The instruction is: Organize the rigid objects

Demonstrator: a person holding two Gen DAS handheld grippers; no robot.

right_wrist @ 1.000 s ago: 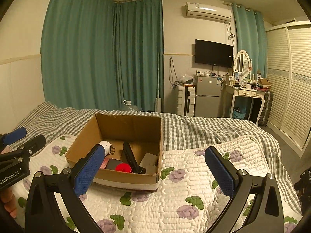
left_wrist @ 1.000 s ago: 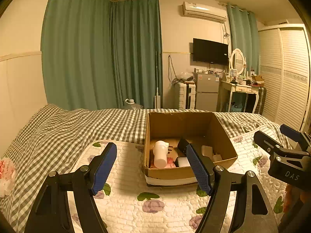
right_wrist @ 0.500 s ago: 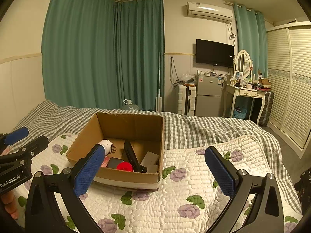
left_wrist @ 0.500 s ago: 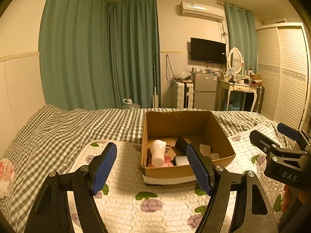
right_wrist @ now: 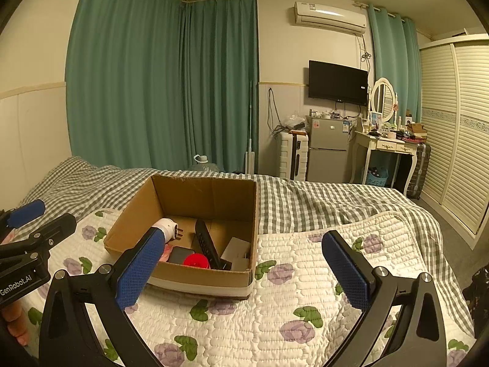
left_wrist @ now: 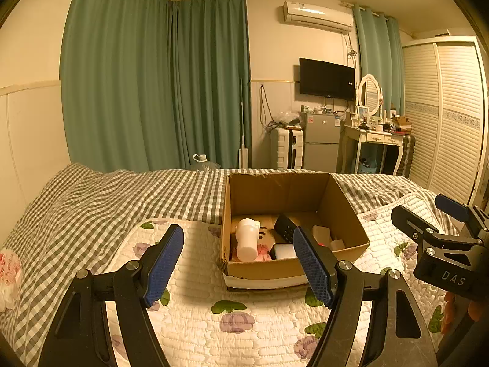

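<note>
An open cardboard box [left_wrist: 293, 270] [right_wrist: 195, 270] sits on the quilted bed. Inside lie a white plug-in device [left_wrist: 247, 238] [right_wrist: 167, 227], a black remote [left_wrist: 285, 229] [right_wrist: 207, 244], a red round object [right_wrist: 197, 260], a dark flat case [right_wrist: 180, 253] and small white boxes [left_wrist: 322, 234] [right_wrist: 237, 249]. My left gripper [left_wrist: 238, 263] is open and empty, held above the quilt in front of the box. My right gripper [right_wrist: 241, 270] is open and empty, to the right front of the box; it also shows in the left wrist view [left_wrist: 440, 241].
The floral quilt [right_wrist: 275, 321] lies over a checked blanket [left_wrist: 91, 202]. A white and pink bag [left_wrist: 7, 272] lies at the bed's left edge. Beyond the bed stand a fridge [right_wrist: 328, 150], a suitcase [right_wrist: 292, 156], a dressing table [right_wrist: 388, 150] and a wardrobe [right_wrist: 458, 128].
Both grippers have drawn back and risen slightly from the box, which now looks a little smaller and lower. Both stay open and empty.
</note>
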